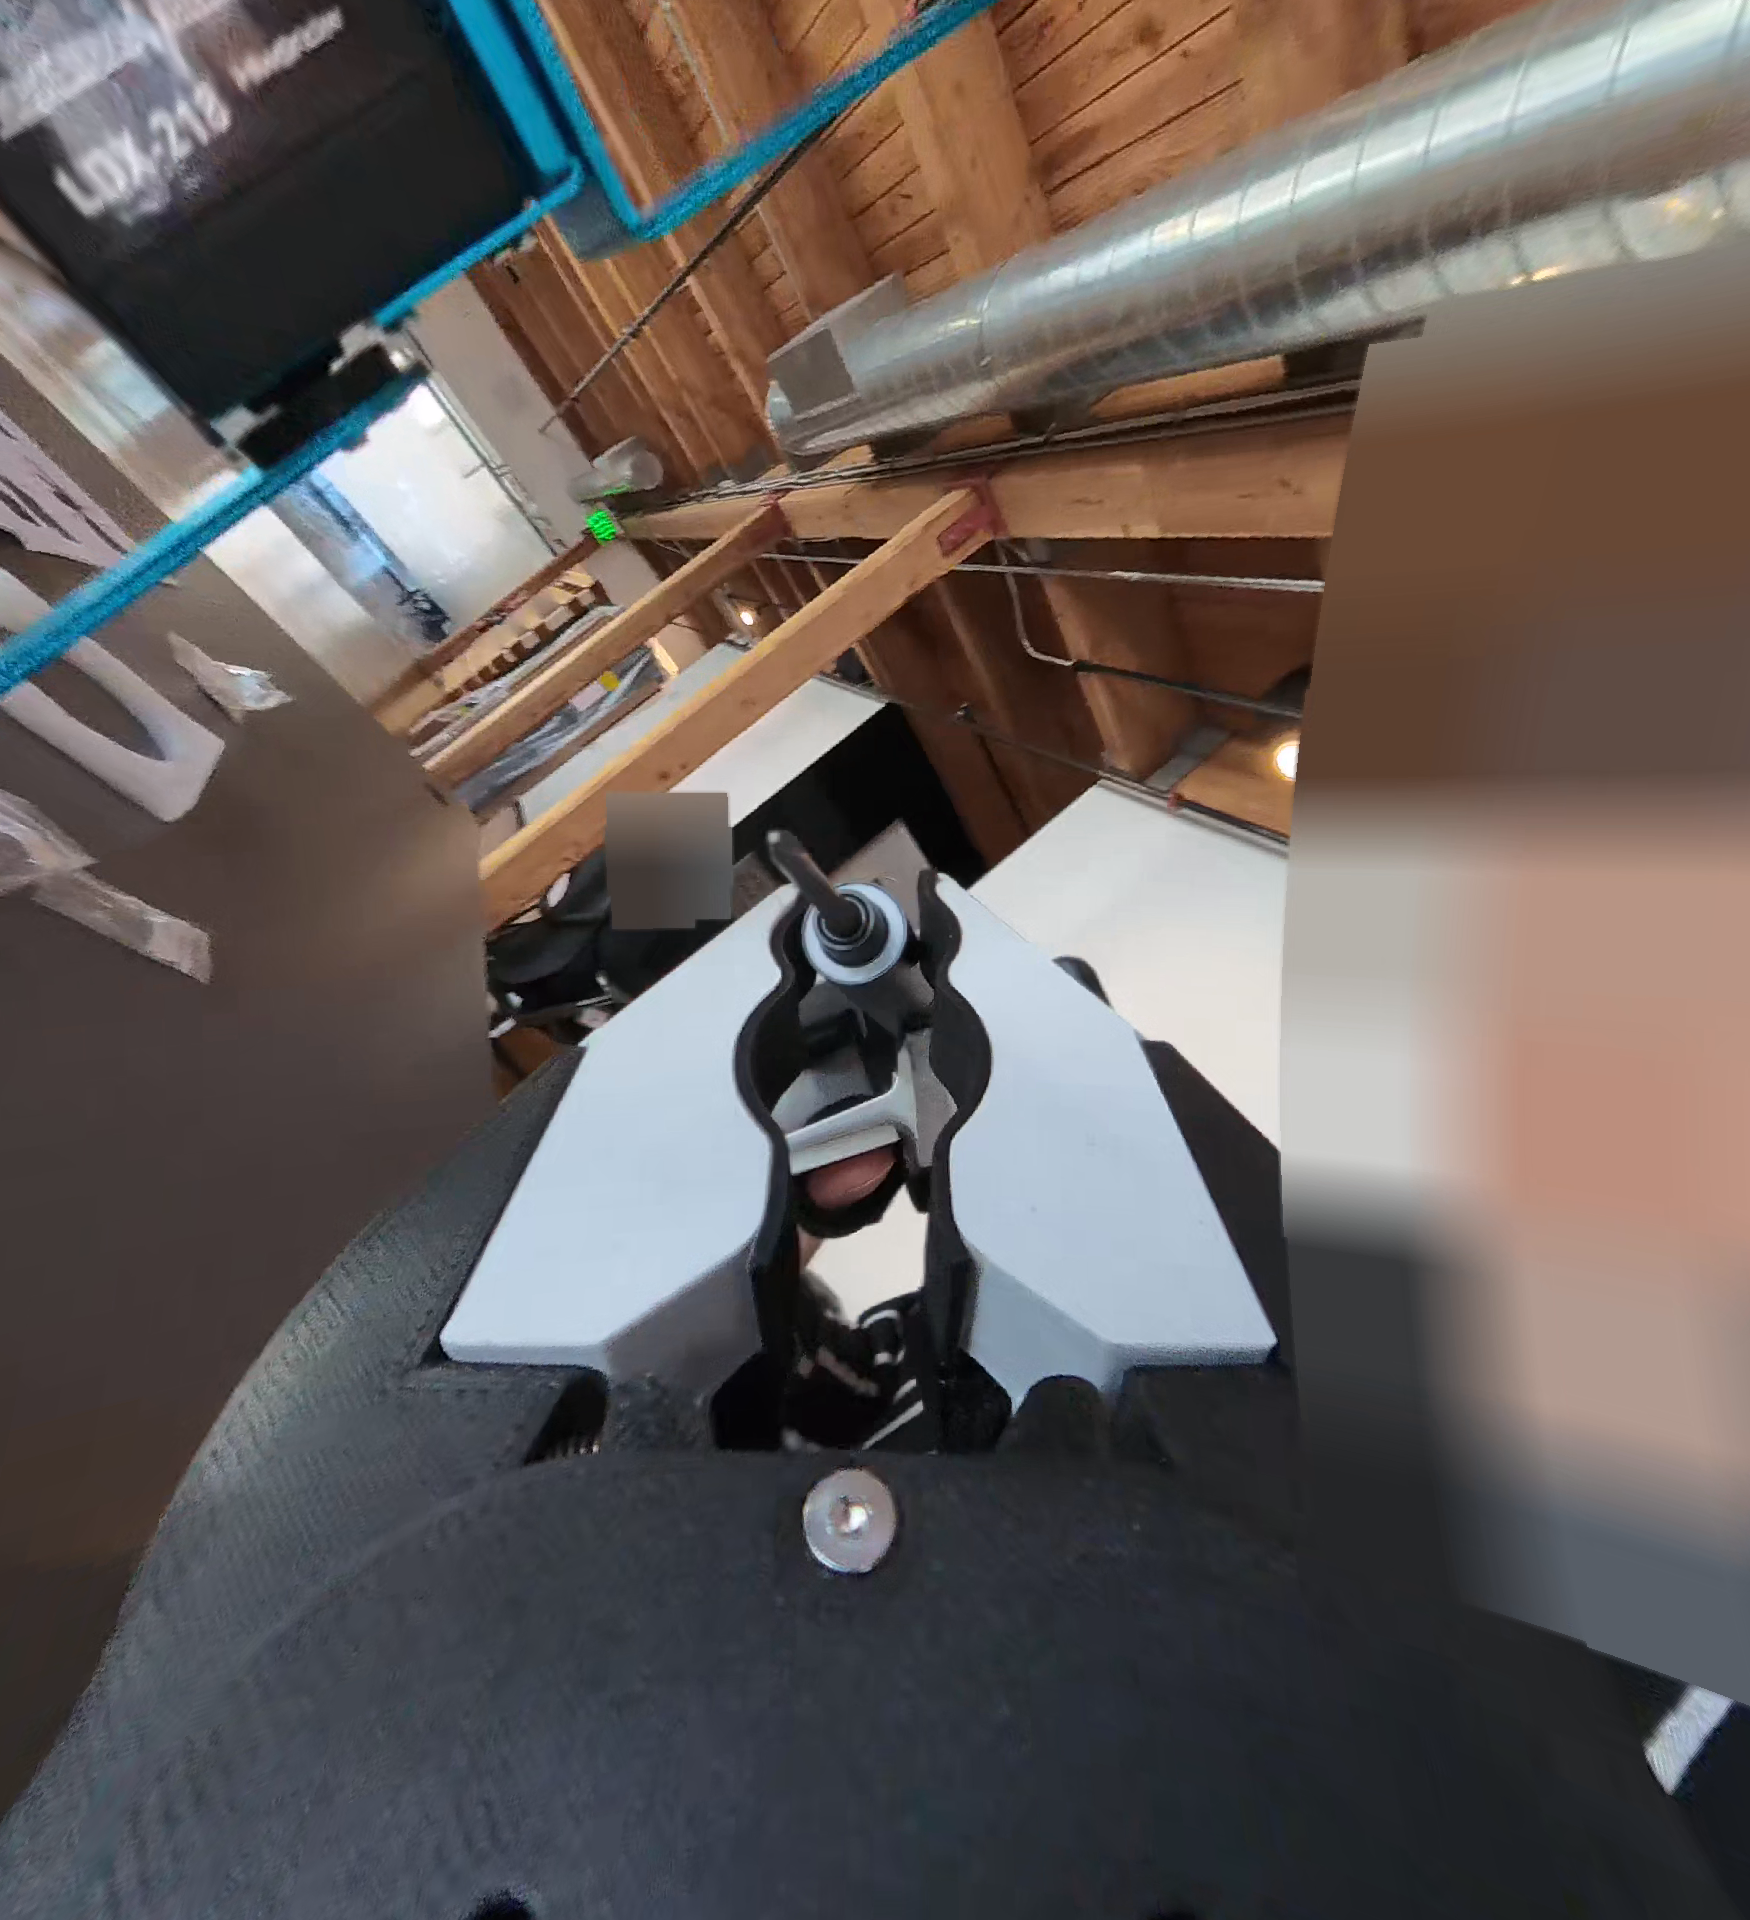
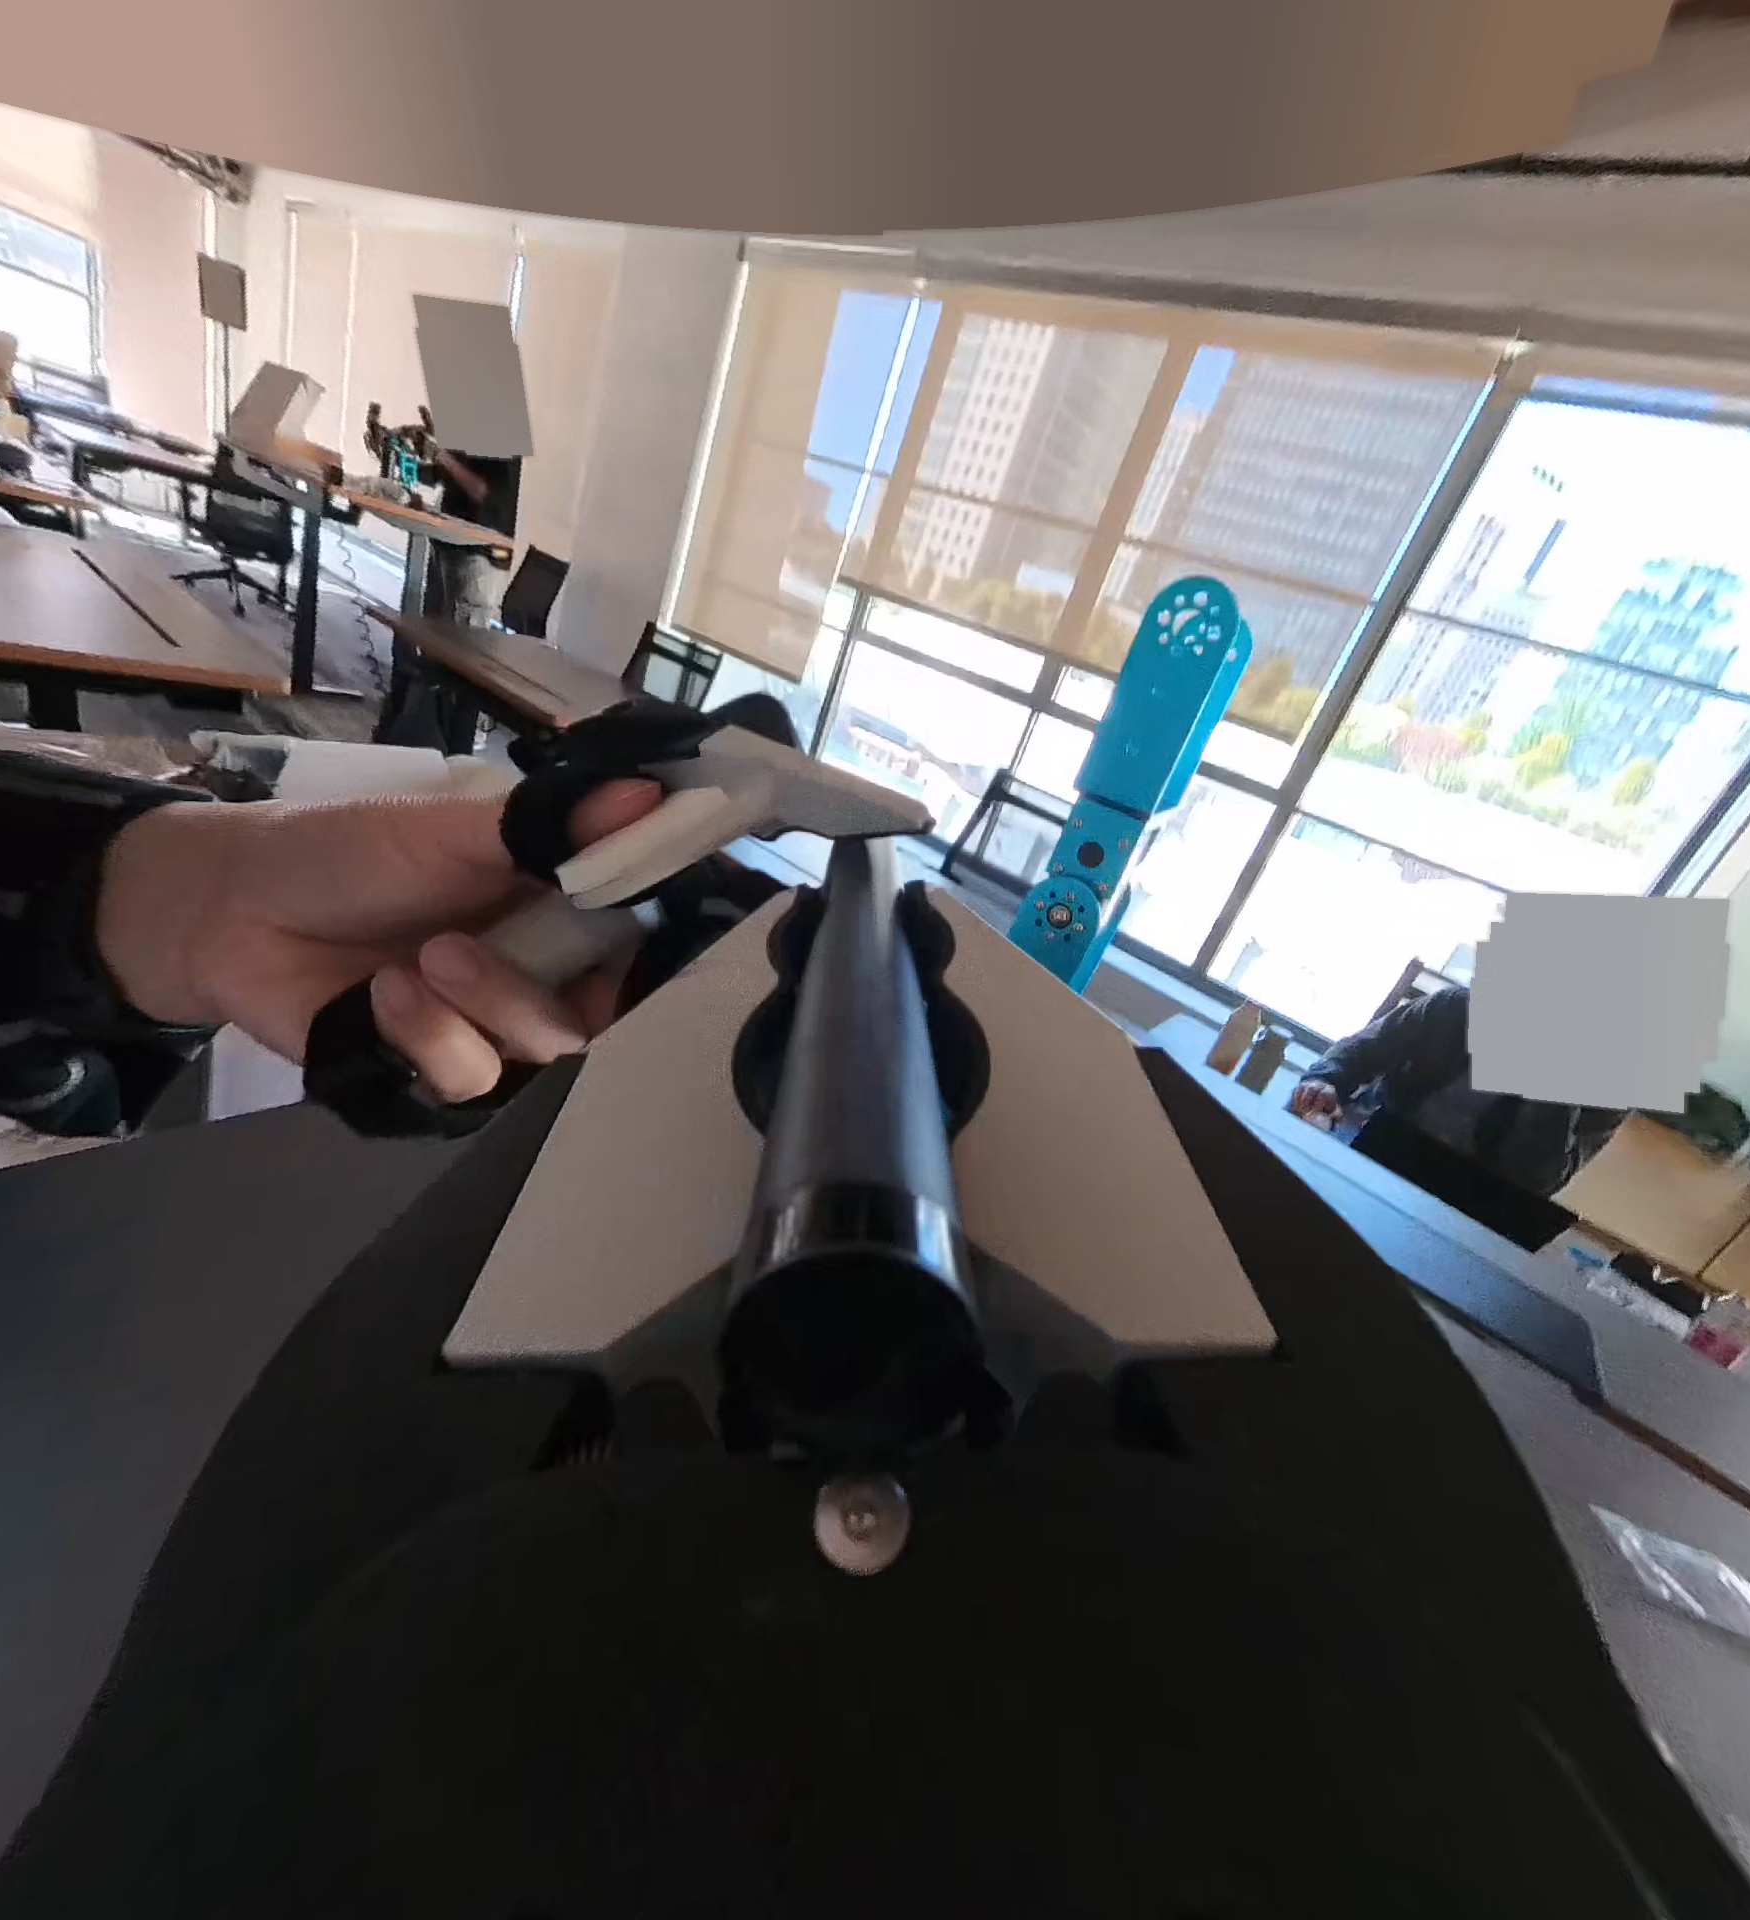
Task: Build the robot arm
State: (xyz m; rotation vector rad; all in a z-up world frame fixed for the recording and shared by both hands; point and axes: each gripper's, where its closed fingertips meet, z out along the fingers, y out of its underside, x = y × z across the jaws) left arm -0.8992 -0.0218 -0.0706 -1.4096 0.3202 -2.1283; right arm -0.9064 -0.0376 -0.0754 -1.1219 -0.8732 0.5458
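Observation:
My left gripper [image 1: 855, 920] points up toward the ceiling. Its black pads are shut around a black tool [image 1: 850, 951] with a white collar and a thin metal bit sticking out past the fingertips. My right gripper [image 2: 855, 914] is shut on a long black cylindrical tool [image 2: 850, 1101] that lies lengthwise between its fingers, butt end toward the camera. At the tool's far tip, the other gripper [image 2: 746, 810], grey and black and held by a person's hand [image 2: 331, 914], meets it from the left. It appears to be one tool held by both grippers.
A blue metal frame with a black box [image 1: 227, 208] hangs close at the upper left. A brown table [image 1: 175, 1091] holds a white foam piece [image 1: 123, 727] and plastic bags. A blue robot-arm segment [image 2: 1162, 748] stands beyond the right gripper. Desks, chairs, people and cardboard boxes [image 2: 1681, 1216] are around. Only a small space, under 4 cm, lies between the two pairs of fingers. The blue robot-arm segment [image 2: 1162, 748] lies around 11 cm away from my left fingertips.

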